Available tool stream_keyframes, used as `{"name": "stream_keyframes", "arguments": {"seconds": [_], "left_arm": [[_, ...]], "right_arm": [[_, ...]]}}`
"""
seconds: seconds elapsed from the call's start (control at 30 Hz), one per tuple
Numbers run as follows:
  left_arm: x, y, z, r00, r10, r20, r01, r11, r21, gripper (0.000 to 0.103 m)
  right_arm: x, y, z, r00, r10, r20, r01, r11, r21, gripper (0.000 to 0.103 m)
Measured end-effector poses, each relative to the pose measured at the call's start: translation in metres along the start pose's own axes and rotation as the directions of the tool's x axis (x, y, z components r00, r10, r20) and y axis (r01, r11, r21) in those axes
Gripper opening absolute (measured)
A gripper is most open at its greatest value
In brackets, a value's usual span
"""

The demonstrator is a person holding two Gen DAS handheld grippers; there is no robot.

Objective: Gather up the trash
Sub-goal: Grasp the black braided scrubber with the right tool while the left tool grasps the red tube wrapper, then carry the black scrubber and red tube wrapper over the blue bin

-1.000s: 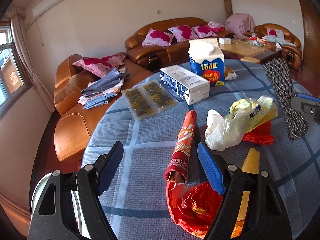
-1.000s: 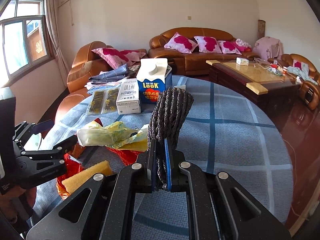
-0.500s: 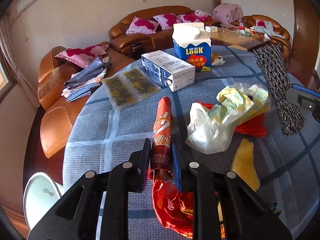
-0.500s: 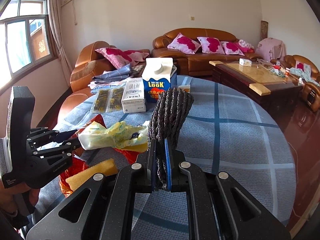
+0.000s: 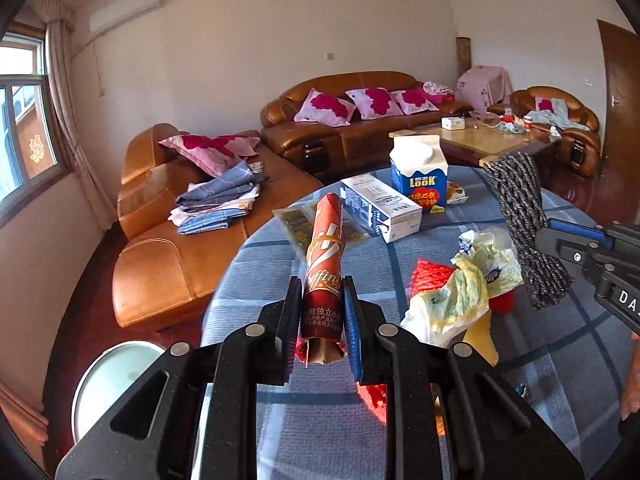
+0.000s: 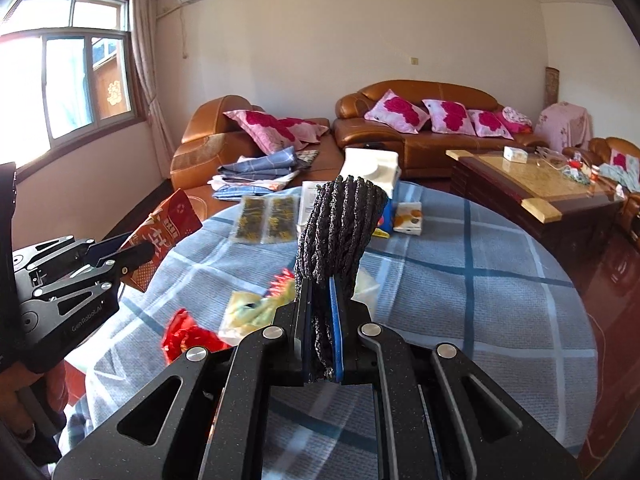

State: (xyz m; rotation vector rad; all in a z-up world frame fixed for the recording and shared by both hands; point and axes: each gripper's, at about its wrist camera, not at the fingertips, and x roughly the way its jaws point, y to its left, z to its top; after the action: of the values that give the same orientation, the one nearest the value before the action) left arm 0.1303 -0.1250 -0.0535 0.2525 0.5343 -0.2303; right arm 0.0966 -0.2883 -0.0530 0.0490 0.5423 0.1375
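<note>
My left gripper (image 5: 322, 292) is shut on a rolled red snack wrapper (image 5: 326, 248) bound with a rubber band, and holds it tilted up above the round table (image 5: 280, 420). In the right wrist view the same wrapper (image 6: 168, 220) sticks up from the left gripper (image 6: 116, 256) at the left edge. My right gripper (image 6: 320, 284) is shut on a dark grey cord bundle (image 6: 340, 224), which also shows at the right of the left wrist view as the bundle (image 5: 520, 208). A crumpled yellow-white plastic bag (image 5: 464, 292), a red net (image 5: 432, 276) and a yellow sponge (image 5: 480, 336) lie on the table between the grippers.
A blue milk carton (image 5: 420, 176), a white box (image 5: 380, 208), clear packets (image 5: 296, 220) and a small snack pack (image 5: 456, 194) sit at the table's far side. A crumpled red wrapper (image 5: 374, 400) lies under my left gripper. A white bin (image 5: 112, 380) stands on the floor, lower left.
The left gripper's jaws closed on the red rolled wrapper and lifted it off the table. The right gripper rose a little with the cord bundle in it.
</note>
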Motion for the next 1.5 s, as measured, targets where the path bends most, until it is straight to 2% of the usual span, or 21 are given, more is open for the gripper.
{"name": "stream_keyframes", "arguments": {"seconds": [0.4, 0.7, 1.2, 1.5], "left_arm": [[-0.025, 0.042, -0.022, 0.997, 0.083, -0.006, -0.083, 0.993, -0.086, 0.020], [-0.043, 0.068, -0.036, 0.987, 0.158, -0.019, -0.159, 0.982, -0.104, 0.020], [-0.069, 0.113, -0.052, 0.951, 0.304, -0.048, -0.308, 0.943, -0.129, 0.020], [-0.077, 0.138, -0.062, 0.929, 0.364, -0.074, -0.371, 0.918, -0.143, 0.020]], "right_arm": [[0.017, 0.052, 0.002, 0.994, 0.107, 0.000, -0.106, 0.991, -0.087, 0.009], [0.032, 0.095, 0.012, 0.981, 0.193, -0.004, -0.191, 0.970, -0.152, 0.009], [0.057, 0.161, 0.013, 0.952, 0.303, -0.050, -0.305, 0.917, -0.257, 0.009], [0.066, 0.193, 0.010, 0.934, 0.350, -0.069, -0.354, 0.882, -0.313, 0.009]]}}
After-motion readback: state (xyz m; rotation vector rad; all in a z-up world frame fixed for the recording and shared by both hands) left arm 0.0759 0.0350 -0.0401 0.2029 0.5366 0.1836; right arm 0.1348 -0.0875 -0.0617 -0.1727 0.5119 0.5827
